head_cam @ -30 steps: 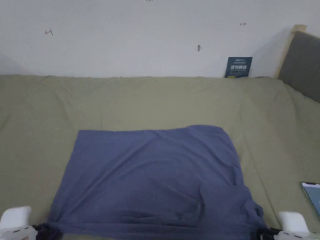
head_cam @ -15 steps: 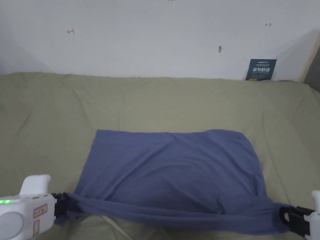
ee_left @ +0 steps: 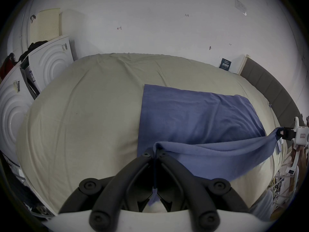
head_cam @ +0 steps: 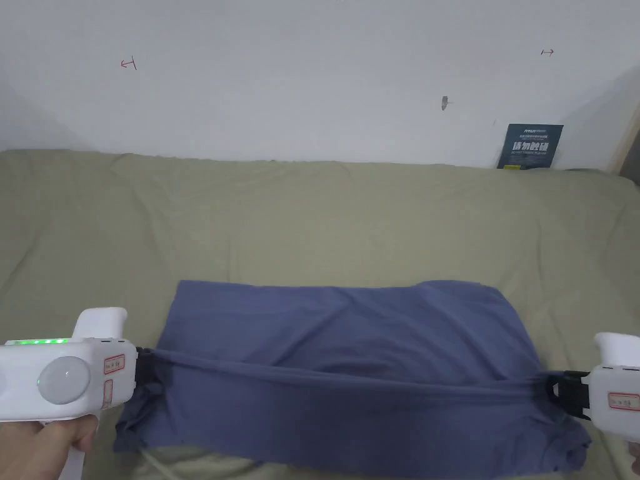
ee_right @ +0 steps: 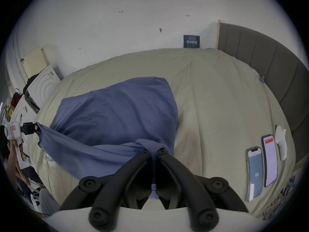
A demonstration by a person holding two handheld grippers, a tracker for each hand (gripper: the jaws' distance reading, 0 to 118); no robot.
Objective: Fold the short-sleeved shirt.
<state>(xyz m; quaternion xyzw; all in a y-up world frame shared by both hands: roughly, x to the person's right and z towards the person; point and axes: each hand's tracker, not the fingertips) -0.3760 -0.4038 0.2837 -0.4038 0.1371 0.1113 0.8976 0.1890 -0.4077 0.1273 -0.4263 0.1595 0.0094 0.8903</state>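
A blue short-sleeved shirt [head_cam: 350, 337] lies on the olive-green bed sheet [head_cam: 312, 212], its far part flat and its near edge lifted into a taut band. My left gripper [head_cam: 145, 369] is shut on the band's left end; in the left gripper view the left gripper [ee_left: 154, 153] pinches the shirt [ee_left: 192, 115] between both jaws. My right gripper [head_cam: 556, 390] is shut on the band's right end, and in the right gripper view the right gripper [ee_right: 154, 151] clamps the shirt [ee_right: 113, 111]. Below the band the cloth hangs loose.
Two phones [ee_right: 261, 165] and a white controller [ee_right: 281, 145] lie on the sheet to the right. A grey headboard [ee_right: 267, 64] runs along the right side, and a dark sign [head_cam: 530, 146] leans on the wall. White appliances [ee_left: 33, 85] stand left of the bed.
Both grippers have risen and moved away from me, carrying the shirt's near edge up off the sheet and over its far part. The head camera has shifted too.
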